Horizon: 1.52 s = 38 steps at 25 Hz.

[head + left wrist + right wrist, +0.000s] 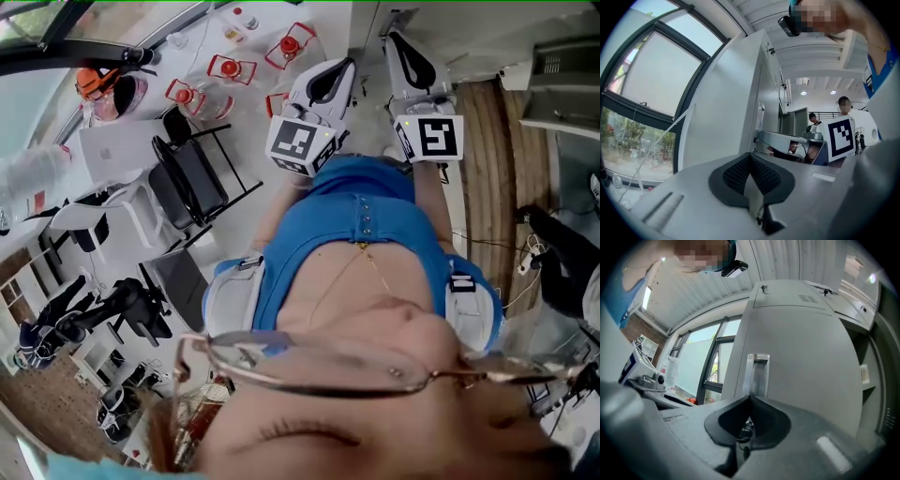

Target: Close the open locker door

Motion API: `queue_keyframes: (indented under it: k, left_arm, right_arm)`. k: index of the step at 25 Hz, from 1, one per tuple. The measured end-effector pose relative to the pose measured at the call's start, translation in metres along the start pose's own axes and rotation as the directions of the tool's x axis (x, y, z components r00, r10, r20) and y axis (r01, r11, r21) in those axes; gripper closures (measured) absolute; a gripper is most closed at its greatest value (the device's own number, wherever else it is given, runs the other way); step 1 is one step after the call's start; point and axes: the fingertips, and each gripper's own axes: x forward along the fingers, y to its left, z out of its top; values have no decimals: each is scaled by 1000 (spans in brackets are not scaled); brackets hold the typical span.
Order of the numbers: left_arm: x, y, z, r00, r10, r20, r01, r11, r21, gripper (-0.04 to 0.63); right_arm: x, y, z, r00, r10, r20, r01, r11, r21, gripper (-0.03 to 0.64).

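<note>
Locker door (801, 357) stands ajar, edge before right tool (749, 398).

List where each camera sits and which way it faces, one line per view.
Head view: on the person's head, facing steeply down at a black chair; the blue top, left tool and right tool show.
Left gripper view: on the left tool, facing the locker side and window; blue top at the upper right.
Right gripper view: on the right tool, facing the locker door's handle.
Shared: both gripper views show locker and window.
</note>
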Motion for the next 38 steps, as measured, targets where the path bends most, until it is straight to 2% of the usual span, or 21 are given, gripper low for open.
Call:
queue_keyframes:
  k: [8, 19, 27, 38]
  left_arm:
    - [2, -2, 1, 1000, 1, 2, -1, 1000, 0, 595]
    - [6, -21, 0, 1000, 20, 0, -20, 1000, 7, 595]
    - [-3, -34, -6, 998, 64, -12, -64, 998, 25, 595]
    - [-15, -41, -12, 996, 89, -20, -88, 995, 40, 595]
  right_arm:
    - [-10, -9, -3, 999, -34, -21, 34, 999, 12, 615]
    - [-36, -2, -14, 997, 4, -76, -1, 999, 38, 615]
    - [-57, 11, -22, 992, 42, -115, -34, 997, 73, 615]
    - [-73, 21, -24, 991, 53, -123, -42, 996, 84, 615]
